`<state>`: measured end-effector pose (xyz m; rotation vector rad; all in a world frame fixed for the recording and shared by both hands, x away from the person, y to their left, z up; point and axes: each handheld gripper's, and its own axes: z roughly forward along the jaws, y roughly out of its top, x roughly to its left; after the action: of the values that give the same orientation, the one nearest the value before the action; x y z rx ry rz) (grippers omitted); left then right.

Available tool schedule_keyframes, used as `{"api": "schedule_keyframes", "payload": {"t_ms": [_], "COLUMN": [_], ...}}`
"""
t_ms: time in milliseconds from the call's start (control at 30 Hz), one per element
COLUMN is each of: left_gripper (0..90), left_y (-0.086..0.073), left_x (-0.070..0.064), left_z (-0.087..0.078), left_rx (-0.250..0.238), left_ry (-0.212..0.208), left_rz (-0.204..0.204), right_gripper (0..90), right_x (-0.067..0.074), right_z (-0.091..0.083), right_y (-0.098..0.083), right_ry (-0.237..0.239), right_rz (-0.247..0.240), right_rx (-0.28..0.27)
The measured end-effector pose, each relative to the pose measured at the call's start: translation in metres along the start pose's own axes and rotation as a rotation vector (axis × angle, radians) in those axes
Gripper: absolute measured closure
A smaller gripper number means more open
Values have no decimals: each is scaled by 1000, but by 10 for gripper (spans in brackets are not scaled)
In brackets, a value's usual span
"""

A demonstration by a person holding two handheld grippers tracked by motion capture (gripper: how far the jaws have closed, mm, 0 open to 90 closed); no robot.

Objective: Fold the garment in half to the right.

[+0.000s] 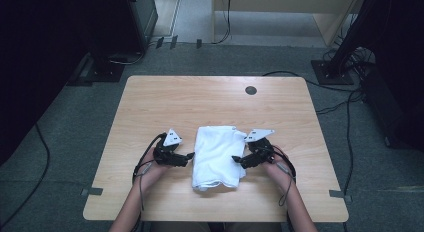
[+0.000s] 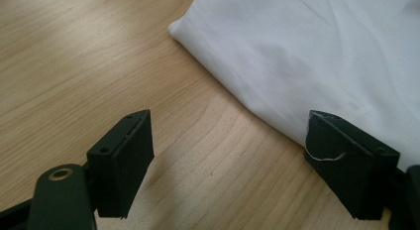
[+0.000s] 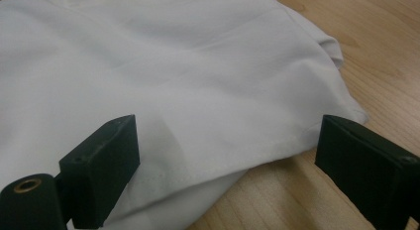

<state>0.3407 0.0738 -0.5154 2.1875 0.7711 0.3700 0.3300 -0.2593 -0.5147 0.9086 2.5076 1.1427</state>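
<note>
A folded white cloth (image 1: 218,156) lies on the wooden table (image 1: 150,107), near the front middle. My left gripper (image 1: 188,157) rests at the cloth's left edge, open, with bare wood between its jaws. In the left gripper view the cloth (image 2: 317,56) runs along the right, and one jaw touches its hem. My right gripper (image 1: 236,159) sits at the cloth's right side, open, jaws spread over the cloth's edge. The right gripper view has the cloth (image 3: 188,76) lying between and beyond the jaws, nothing clamped.
A round cable hole (image 1: 251,90) sits near the table's far edge. Dark equipment stands (image 1: 107,67) and cables (image 1: 345,102) lie on the floor beyond and beside the table. Bare wood stretches to the left, right and far side of the cloth.
</note>
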Motion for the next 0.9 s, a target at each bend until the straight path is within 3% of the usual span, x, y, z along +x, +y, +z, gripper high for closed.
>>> {"api": "schedule_keyframes", "payload": {"t_ms": [367, 900], "left_gripper": [193, 193], "left_y": [-2, -6], "left_x": [4, 9], "left_z": [-1, -4], "left_rx": [25, 33], "left_ry": [-18, -10], "left_rz": [-1, -11], "right_gripper": [99, 99], "right_x": [-7, -13], "right_z": [-6, -10], "right_y": [-5, -10], "right_ry": [6, 12], "right_rz": [4, 10], "right_rx": [6, 14]}}
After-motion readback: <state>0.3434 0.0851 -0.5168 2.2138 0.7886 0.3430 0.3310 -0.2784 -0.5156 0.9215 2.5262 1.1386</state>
